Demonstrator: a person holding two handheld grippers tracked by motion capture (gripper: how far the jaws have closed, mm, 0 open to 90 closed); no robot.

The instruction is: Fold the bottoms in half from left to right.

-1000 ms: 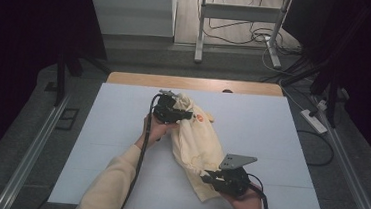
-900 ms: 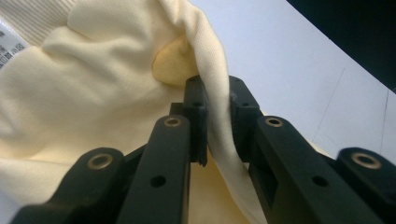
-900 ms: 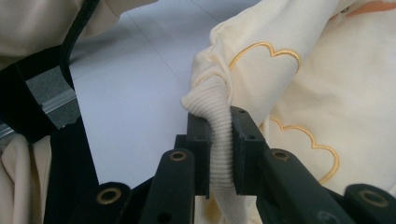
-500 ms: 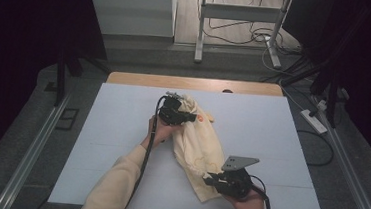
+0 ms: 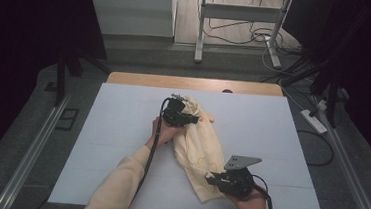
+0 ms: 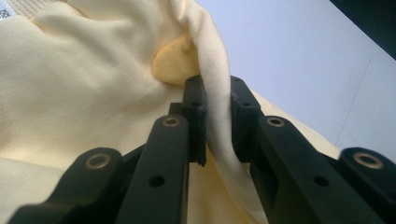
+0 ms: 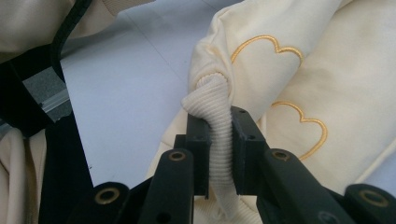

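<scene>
A cream sweatshirt [image 5: 201,148] lies bunched in a long heap on the white table, running from the far middle toward the near right. My left gripper [image 5: 191,118] is at its far end, shut on a fold of the cream cloth [image 6: 215,126]; a yellow patch [image 6: 170,65] sits just beyond the jaws. My right gripper [image 5: 213,179] is at the near end, shut on a ribbed cuff [image 7: 218,144]. Gold cloud outlines [image 7: 261,46] are stitched on the cloth beside that cuff.
The white table top [image 5: 121,124] has bare room to the left and right of the garment, and a wooden strip [image 5: 195,83] runs along its far edge. Beyond it stand metal stand legs [image 5: 199,30] and cables on the floor. A power strip [image 5: 315,120] lies at the right.
Both grippers keep their grip on the garment. The left gripper and its end of the cloth have drifted slightly to the right; the right gripper stays put.
</scene>
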